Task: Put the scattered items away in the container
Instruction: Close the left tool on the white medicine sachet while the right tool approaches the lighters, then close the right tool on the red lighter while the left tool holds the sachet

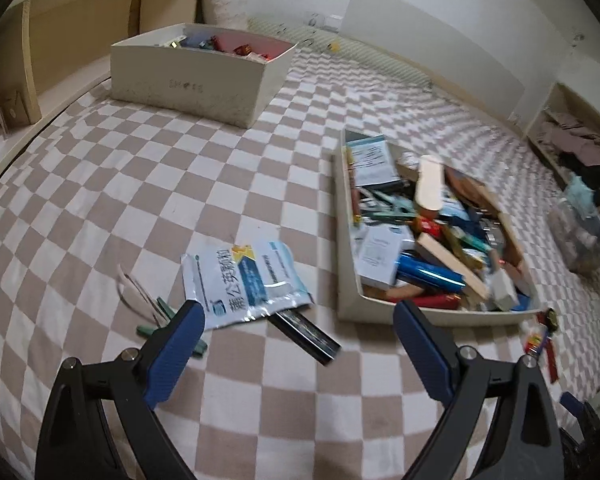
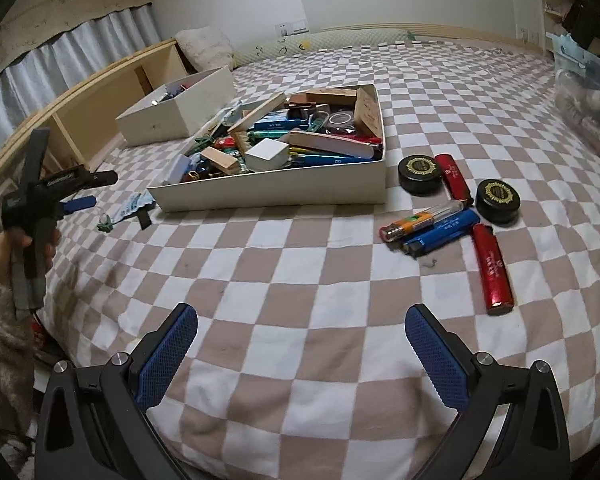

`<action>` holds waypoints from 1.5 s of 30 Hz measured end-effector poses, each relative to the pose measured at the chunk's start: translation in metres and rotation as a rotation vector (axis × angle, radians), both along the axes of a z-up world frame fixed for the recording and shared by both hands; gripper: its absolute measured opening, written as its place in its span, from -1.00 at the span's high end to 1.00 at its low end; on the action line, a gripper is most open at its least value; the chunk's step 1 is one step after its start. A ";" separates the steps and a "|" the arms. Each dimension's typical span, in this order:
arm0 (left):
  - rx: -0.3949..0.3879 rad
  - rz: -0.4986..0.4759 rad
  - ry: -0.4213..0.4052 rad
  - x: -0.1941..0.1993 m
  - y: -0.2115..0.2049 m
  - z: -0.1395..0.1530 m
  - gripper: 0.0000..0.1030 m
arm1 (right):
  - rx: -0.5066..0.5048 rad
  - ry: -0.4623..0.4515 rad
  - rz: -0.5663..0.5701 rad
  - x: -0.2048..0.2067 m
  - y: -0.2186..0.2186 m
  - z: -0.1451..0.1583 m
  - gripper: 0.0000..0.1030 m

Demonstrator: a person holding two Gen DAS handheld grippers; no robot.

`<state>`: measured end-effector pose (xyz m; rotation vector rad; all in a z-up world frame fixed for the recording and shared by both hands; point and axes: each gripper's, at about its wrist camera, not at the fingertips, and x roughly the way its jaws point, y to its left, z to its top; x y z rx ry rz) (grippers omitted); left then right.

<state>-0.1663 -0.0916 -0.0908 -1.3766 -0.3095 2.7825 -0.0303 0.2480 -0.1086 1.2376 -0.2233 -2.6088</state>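
Left wrist view: left gripper [image 1: 296, 312] wide open, empty, over the sachet [image 1: 246, 286] beside the box [image 1: 346, 240]; next, close on it. Right gripper [image 2: 302, 320] gapes empty.

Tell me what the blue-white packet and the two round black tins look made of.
Packet: likely foil-plastic laminate, glossy; its crinkled silver edge glints. Tins: black, semi-gloss, with gold emblems on the lids; metal or hard plastic, cannot tell which.
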 end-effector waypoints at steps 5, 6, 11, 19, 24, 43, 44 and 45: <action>-0.038 0.037 -0.055 -0.026 -0.003 -0.016 -0.85 | 0.000 -0.012 -0.014 -0.007 0.007 -0.001 -1.00; -0.051 0.049 -0.070 -0.031 -0.004 -0.020 -0.85 | -0.006 -0.017 -0.022 -0.009 0.009 -0.002 -1.00; -0.066 0.090 -0.125 -0.055 -0.009 -0.035 -0.85 | -0.017 -0.037 -0.037 -0.013 0.015 -0.008 -1.00; -0.156 0.114 -0.183 -0.081 -0.005 -0.056 -0.85 | -0.027 -0.040 -0.064 -0.014 0.025 -0.006 -1.00; -0.166 0.137 -0.179 -0.084 -0.009 -0.061 -0.85 | -0.004 -0.015 -0.073 -0.015 0.037 0.001 -1.00; -0.222 0.056 -0.125 -0.061 -0.014 -0.070 -0.89 | -0.019 -0.203 -0.079 -0.059 0.086 -0.042 -1.00; -0.216 0.057 -0.126 -0.061 -0.015 -0.070 -0.89 | -0.024 -0.200 -0.068 -0.057 0.080 -0.041 -1.00; -0.214 0.057 -0.127 -0.061 -0.016 -0.070 -0.89 | -0.034 -0.197 -0.045 -0.054 0.073 -0.040 -1.00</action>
